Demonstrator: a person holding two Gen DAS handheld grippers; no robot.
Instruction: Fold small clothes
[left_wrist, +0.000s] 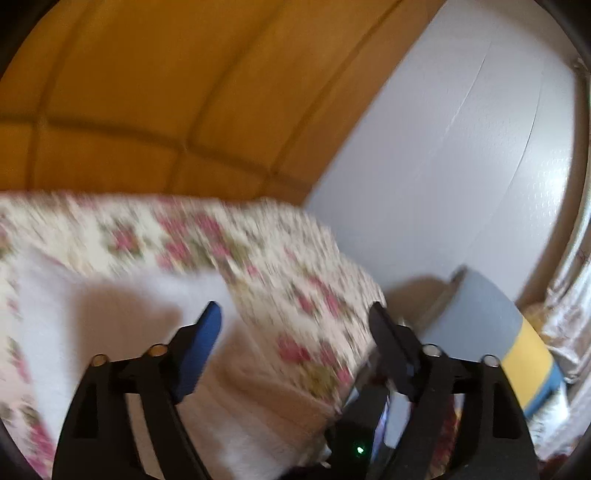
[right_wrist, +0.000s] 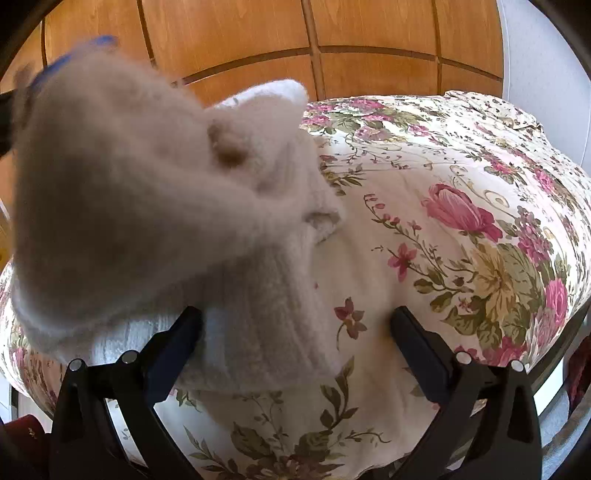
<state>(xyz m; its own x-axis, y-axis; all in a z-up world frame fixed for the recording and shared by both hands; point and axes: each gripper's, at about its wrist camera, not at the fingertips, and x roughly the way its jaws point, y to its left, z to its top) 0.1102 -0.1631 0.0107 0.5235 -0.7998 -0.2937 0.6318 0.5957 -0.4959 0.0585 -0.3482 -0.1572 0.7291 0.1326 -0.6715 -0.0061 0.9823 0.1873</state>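
Observation:
A small fluffy white knitted garment (right_wrist: 140, 206) lies bunched on the floral tablecloth (right_wrist: 461, 221), one part raised and blurred at the upper left. My right gripper (right_wrist: 295, 325) is open just above the cloth; its left finger (right_wrist: 177, 343) touches the garment's ribbed edge. In the blurred left wrist view the garment (left_wrist: 110, 325) lies at the lower left. My left gripper (left_wrist: 295, 317) is open and holds nothing, above the table's right part. A blue tip (right_wrist: 103, 40), probably the left gripper, shows above the raised part.
The table edge (left_wrist: 354, 369) drops off on the right. A grey, yellow and blue box (left_wrist: 517, 347) stands beyond it near a white wall (left_wrist: 461, 147). Wooden panelled doors (right_wrist: 295, 44) stand behind the table. A curtain (left_wrist: 569, 295) hangs at far right.

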